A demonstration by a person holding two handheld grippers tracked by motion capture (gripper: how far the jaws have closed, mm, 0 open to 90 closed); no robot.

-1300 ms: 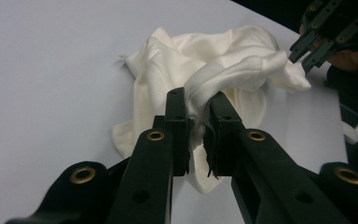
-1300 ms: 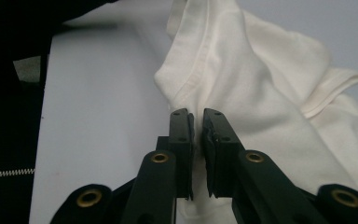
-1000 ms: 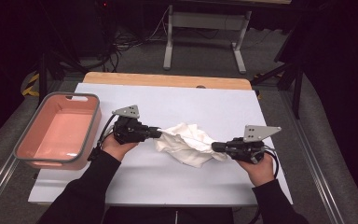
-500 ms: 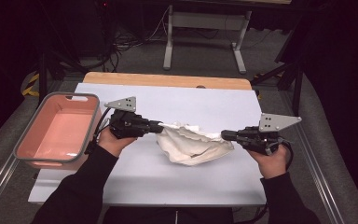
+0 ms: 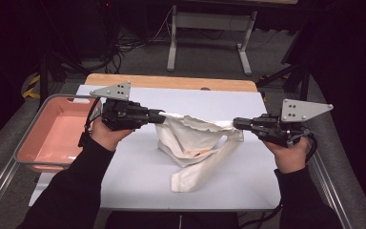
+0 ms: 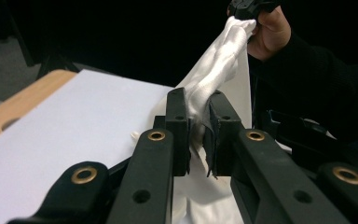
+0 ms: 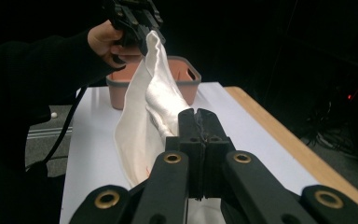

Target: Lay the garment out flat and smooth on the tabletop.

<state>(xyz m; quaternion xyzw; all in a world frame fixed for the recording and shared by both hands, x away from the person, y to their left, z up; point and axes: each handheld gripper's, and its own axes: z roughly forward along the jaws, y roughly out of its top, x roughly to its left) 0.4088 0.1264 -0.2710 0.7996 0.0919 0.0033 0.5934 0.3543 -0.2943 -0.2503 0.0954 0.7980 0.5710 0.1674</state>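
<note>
A white cloth (image 5: 195, 143) hangs stretched between my two grippers above the table, its lower part trailing on the white sheet. My left gripper (image 5: 161, 116) is shut on the cloth's left corner; in the left gripper view the cloth (image 6: 214, 79) runs from between my jaws (image 6: 196, 116) up to the other gripper. My right gripper (image 5: 236, 123) is shut on the right corner; in the right gripper view the cloth (image 7: 154, 98) passes from my closed jaws (image 7: 199, 122) to the far gripper (image 7: 135, 18). A small reddish mark shows inside the cloth.
A pink tub (image 5: 33, 143) stands empty at the table's left edge, seen also as the pink tub (image 7: 186, 77) behind the cloth. The white sheet (image 5: 138, 176) covers the table, with a wooden strip (image 5: 171, 82) along the far edge. Table legs and cables lie beyond.
Both grippers have risen and moved apart, lifting the crumpled cloth off the table and pulling it taut between them.
</note>
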